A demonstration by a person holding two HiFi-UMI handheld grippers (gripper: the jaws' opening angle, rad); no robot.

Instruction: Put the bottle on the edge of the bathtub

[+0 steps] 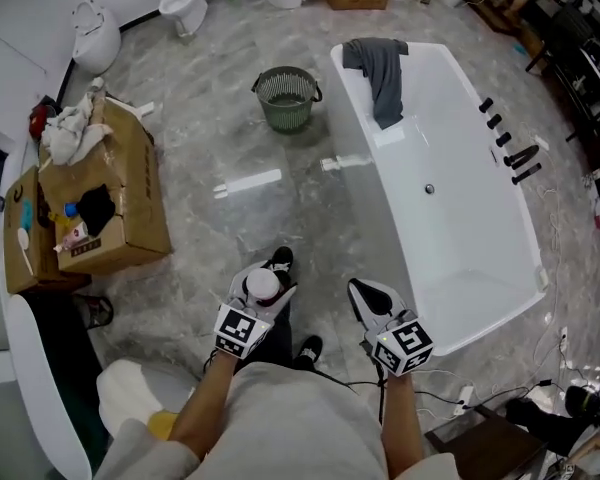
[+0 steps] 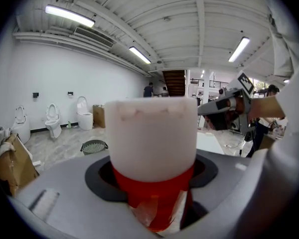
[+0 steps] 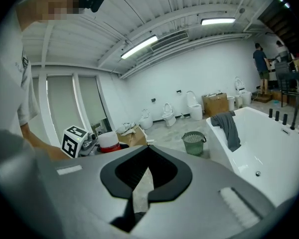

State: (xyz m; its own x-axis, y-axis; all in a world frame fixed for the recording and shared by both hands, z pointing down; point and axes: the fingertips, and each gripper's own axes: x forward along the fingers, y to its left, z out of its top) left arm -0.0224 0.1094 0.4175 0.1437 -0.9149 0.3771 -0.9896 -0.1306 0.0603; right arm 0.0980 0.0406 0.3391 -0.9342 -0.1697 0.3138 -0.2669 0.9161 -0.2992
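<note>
Two tongs are held above the floor (image 1: pixel 210 138) beside the bathtub (image 1: pixel 378 180); the red, white-capped bottle (image 2: pixel 153 133) is gripped in the left tongs (image 1: pixel 264 288), and the right tongs (image 1: pixel 364 296) are clenched empty.

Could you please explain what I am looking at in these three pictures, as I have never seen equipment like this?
There is no robot here: a person stands holding a hand-held gripper in each hand. The head view comes from a camera on the person's head, looking down. The other two views come from cameras riding on each gripper, looking along its jaws. The left gripper has its jaws closed on a bottle with a red body and a white cap. The right gripper has its jaws together with nothing between them. Ahead on the right is a white bathtub with a grey towel over its far end. A green basket and a cardboard box stand on the floor.
</note>
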